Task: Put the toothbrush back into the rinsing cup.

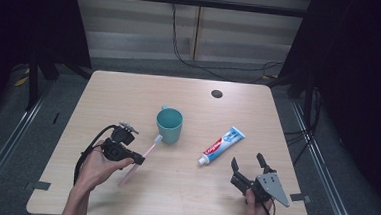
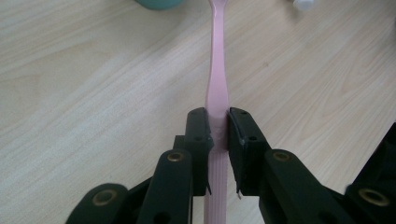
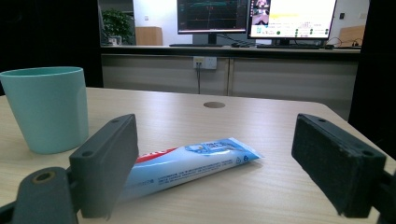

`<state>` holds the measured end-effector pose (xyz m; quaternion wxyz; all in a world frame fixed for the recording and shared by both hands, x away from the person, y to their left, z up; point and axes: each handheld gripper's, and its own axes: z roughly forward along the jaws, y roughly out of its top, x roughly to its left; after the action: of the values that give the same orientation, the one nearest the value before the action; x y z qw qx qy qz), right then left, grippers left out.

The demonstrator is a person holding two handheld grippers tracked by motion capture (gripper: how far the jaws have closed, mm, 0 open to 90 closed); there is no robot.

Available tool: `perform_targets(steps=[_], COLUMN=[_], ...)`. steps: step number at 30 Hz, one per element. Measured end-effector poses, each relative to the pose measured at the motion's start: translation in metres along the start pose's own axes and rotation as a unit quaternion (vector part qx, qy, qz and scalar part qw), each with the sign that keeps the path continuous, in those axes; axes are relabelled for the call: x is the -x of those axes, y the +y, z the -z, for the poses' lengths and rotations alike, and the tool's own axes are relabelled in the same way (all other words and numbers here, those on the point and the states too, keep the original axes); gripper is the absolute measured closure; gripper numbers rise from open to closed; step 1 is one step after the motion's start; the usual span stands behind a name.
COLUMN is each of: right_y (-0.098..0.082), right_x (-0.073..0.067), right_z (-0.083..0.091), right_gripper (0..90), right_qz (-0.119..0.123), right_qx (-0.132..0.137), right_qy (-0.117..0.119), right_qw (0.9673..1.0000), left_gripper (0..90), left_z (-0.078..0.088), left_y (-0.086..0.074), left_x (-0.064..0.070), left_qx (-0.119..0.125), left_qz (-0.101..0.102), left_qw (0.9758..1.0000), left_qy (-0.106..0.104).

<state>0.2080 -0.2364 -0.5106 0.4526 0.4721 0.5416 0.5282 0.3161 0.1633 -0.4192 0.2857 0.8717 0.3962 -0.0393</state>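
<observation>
The left gripper [image 2: 217,126] has its fingers pinching the pink toothbrush [image 2: 217,70] mid-handle, head aimed toward the teal cup [image 1: 169,126], likely to drop it in. The right gripper [image 1: 248,163], fingers spread, waits near the toothpaste tube [image 1: 221,146] on the counter [image 1: 129,91].

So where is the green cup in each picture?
High view: the green cup stands near the table's middle, just beyond the pink toothbrush head.
Left gripper view: a sliver of its base at the top edge, left of the toothbrush.
Right gripper view: big at the left, behind the near jaw.
Shared landmark: the toothpaste tube; the left gripper view catches its white cap.
</observation>
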Motion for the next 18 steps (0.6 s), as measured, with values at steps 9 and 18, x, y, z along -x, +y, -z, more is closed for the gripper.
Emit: perform_targets(steps=[9,18], right_y=[0.0,0.0], right_x=[0.0,0.0], right_z=[0.0,0.0], right_gripper=[14.0,14.0], right_qz=[0.0,0.0], right_qx=[-0.001,-0.001], right_qy=[0.0,0.0], right_qw=[1.0,1.0], left_gripper=[78.7,78.7], left_z=[0.01,0.019], left_y=[-0.002,-0.002], left_x=[-0.002,-0.001], left_qx=[0.049,0.113], left_qz=[0.01,0.001], left_qw=[0.9985,0.9934], left_qy=[-0.02,-0.021])
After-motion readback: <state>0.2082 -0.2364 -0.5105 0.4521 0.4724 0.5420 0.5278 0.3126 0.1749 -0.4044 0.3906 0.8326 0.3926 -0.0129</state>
